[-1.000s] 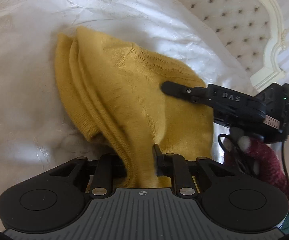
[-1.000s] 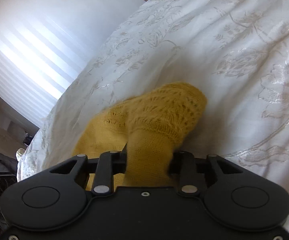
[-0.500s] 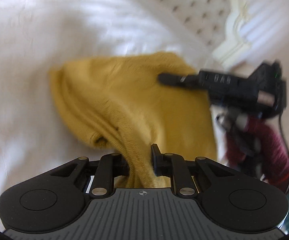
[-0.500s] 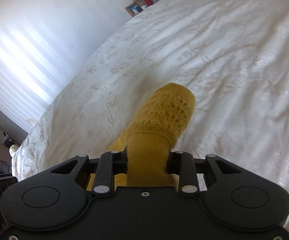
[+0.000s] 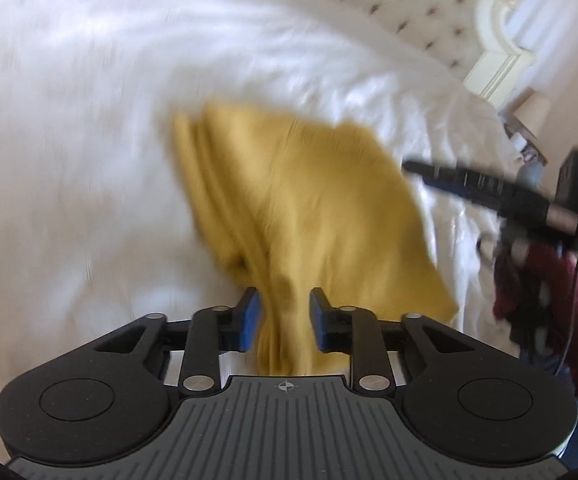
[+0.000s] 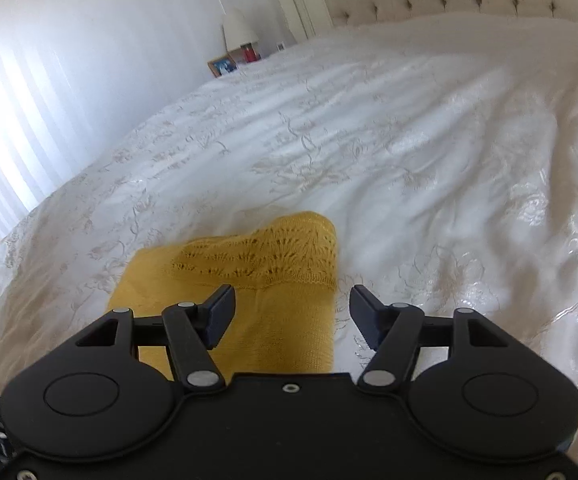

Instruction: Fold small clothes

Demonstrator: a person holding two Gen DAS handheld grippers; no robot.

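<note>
- The yellow knit [image 5: 301,208] lies folded on the bed [image 5: 89,120], its layered edges stacked along its left side in my left view.
- In that view its long axis runs from my left hand-held gripper [image 5: 285,316] away toward the headboard [image 5: 409,4], leaning a little left; the picture is blurred, so finer detail is lost.
- My left hand-held gripper has its blue pads apart, with a bunched ridge of the knit rising between them; I cannot tell whether the pads touch it.
- My right hand-held gripper [image 6: 291,312] is wide apart, hanging over the near end of the knit [image 6: 249,280] and gripping nothing.
- In the right view the knit's lacy patterned band lies crosswise just past the fingers, with the plain part running back under the gripper.
- From the left view, the right hand-held gripper [image 5: 413,168] sits beyond the knit's right edge, held in my red-gloved hand [image 5: 545,276].
- A lamp [image 6: 239,28] and a picture frame [image 6: 223,66] stand beside the bed [image 6: 429,140], near the headboard [image 6: 469,0].
</note>
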